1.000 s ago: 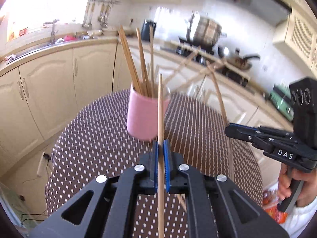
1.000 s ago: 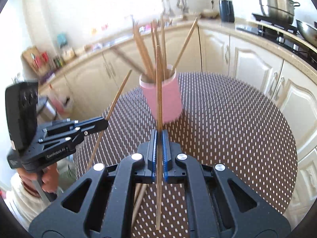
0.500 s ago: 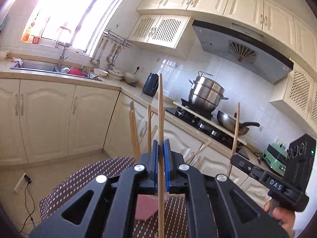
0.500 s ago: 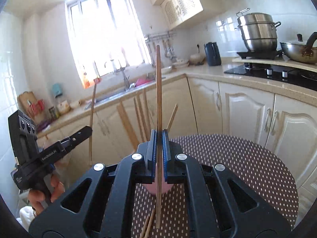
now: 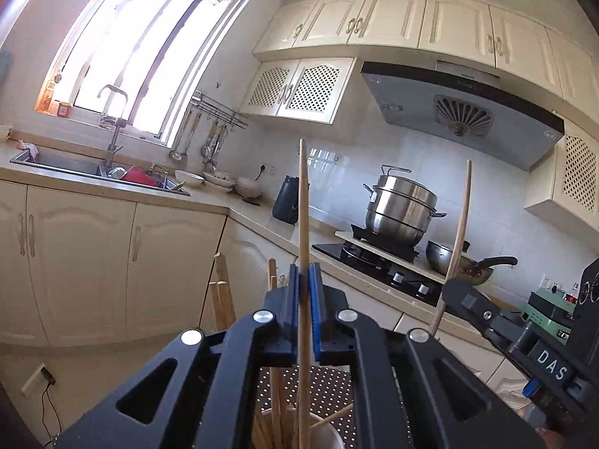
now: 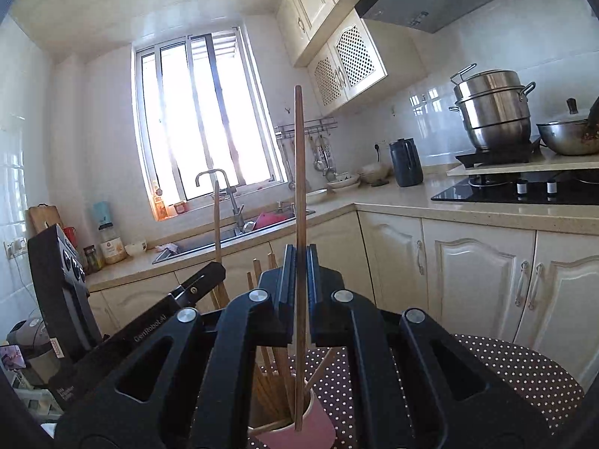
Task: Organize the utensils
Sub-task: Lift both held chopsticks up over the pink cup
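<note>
My left gripper (image 5: 307,280) is shut on a light wooden chopstick (image 5: 304,224) held upright, its lower end reaching down into the pink cup (image 5: 329,432) below. My right gripper (image 6: 298,262) is shut on a darker chopstick (image 6: 298,172), also upright, its lower end inside the pink cup (image 6: 299,434). The cup holds several other chopsticks (image 6: 269,381) and stands on the brown dotted tablecloth (image 6: 516,370). Each gripper shows in the other's view: the right one (image 5: 455,290) with its stick at the right, the left one (image 6: 215,271) at the left.
Cream kitchen cabinets (image 6: 468,277) and a counter ring the table. A sink (image 5: 93,168) lies under the window. A steel steamer pot (image 5: 402,205) and a wok (image 5: 460,262) sit on the stove. A black kettle (image 6: 406,168) stands on the counter.
Both grippers have tilted from looking down at the table to level, bringing their chopsticks upright above the cup. The sticks' lower ends have come down into the cup.
</note>
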{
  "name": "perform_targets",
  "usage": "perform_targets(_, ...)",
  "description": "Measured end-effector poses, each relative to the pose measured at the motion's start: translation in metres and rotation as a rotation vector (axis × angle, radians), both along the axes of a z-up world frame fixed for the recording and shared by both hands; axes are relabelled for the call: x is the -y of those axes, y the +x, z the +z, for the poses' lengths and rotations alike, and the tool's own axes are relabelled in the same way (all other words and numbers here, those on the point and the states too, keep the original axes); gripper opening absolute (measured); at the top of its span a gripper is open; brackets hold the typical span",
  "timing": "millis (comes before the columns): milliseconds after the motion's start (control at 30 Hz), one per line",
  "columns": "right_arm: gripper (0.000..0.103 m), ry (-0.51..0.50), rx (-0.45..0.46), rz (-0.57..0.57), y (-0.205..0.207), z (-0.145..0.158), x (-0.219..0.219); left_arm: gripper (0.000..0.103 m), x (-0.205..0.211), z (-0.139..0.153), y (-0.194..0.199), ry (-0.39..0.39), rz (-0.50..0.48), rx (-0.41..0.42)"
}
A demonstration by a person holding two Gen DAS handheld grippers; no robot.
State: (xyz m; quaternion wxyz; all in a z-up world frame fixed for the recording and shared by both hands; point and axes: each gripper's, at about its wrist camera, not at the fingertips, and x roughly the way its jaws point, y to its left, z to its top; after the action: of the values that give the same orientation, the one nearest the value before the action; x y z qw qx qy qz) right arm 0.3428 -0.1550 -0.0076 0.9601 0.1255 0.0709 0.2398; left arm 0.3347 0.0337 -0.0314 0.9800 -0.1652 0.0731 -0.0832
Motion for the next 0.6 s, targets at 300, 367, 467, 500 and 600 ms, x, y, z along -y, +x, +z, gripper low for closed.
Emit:
perform_targets(300, 0.006, -0.032, 0.004, 0.046, 0.002, -0.016, -0.014, 0.006, 0.012, -0.020, 0.002, 0.104, 0.022, 0.007)
perform_targets(367, 0.006, -0.045, -0.002, 0.049, -0.001, -0.021, -0.016, 0.006, 0.012, -0.025, 0.000, 0.109, 0.016, -0.004)
perform_targets(467, 0.006, -0.075, -0.006, 0.053, -0.007, -0.027, -0.018, 0.006, 0.009, -0.030, -0.007, 0.108, 0.009, -0.017)
perform_targets(500, 0.006, -0.084, -0.006, 0.053, -0.009, -0.029, -0.019, 0.006, 0.008, -0.031, -0.009, 0.109, 0.007, -0.020)
perform_targets(600, 0.006, -0.106, -0.020, 0.058, -0.014, -0.034, -0.020, 0.006, 0.006, -0.035, -0.016, 0.113, 0.000, -0.036)
